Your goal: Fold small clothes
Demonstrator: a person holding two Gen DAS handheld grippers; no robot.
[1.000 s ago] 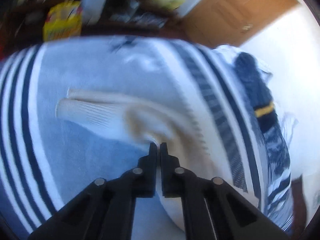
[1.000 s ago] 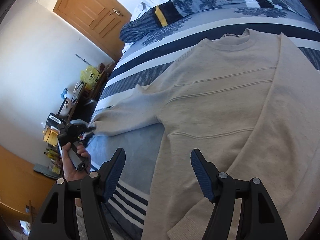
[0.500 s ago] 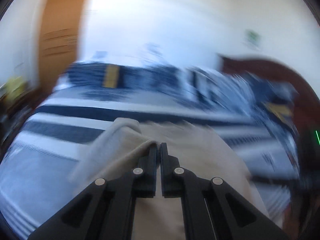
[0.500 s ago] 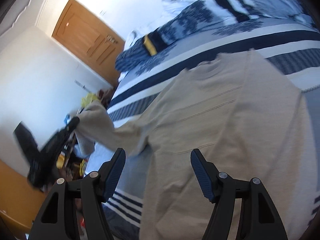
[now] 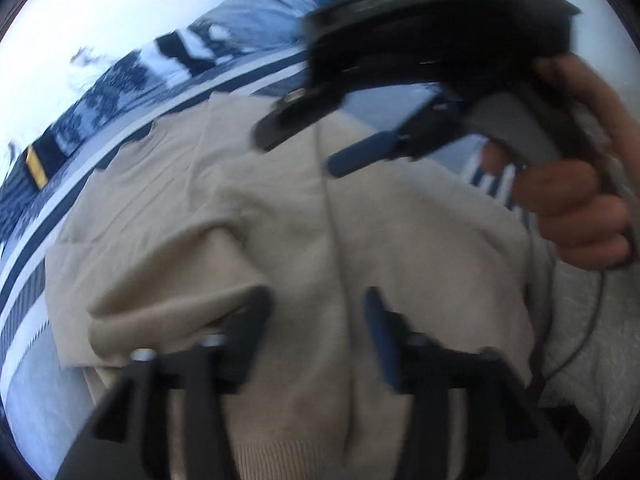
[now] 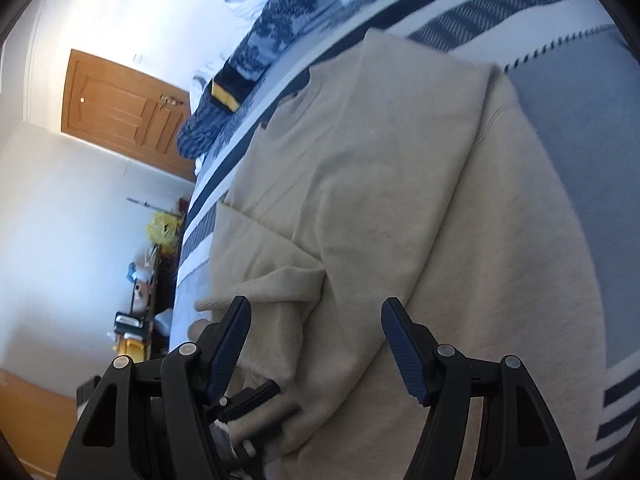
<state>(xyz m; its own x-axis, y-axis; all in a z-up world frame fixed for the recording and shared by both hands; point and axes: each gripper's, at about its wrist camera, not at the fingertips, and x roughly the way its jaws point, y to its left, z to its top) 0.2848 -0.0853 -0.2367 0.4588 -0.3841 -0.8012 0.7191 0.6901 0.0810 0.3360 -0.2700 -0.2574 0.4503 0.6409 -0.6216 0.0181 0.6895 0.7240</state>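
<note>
Sweater (image 6: pixel 400 208), beige and knitted, lies spread on the striped bedcover (image 6: pixel 580 128), directly ahead of and beneath both grippers. One sleeve (image 6: pixel 276 276) is folded across its body, the cuff just ahead of the right gripper's left finger. The left gripper (image 5: pixel 316 320) hovers over the cloth, its jaws opening, nothing pinched between them. The right gripper (image 6: pixel 316 320) stands wide apart, empty, above the hem. A hand (image 5: pixel 576 200) grips its handle, seen beyond the left gripper.
</note>
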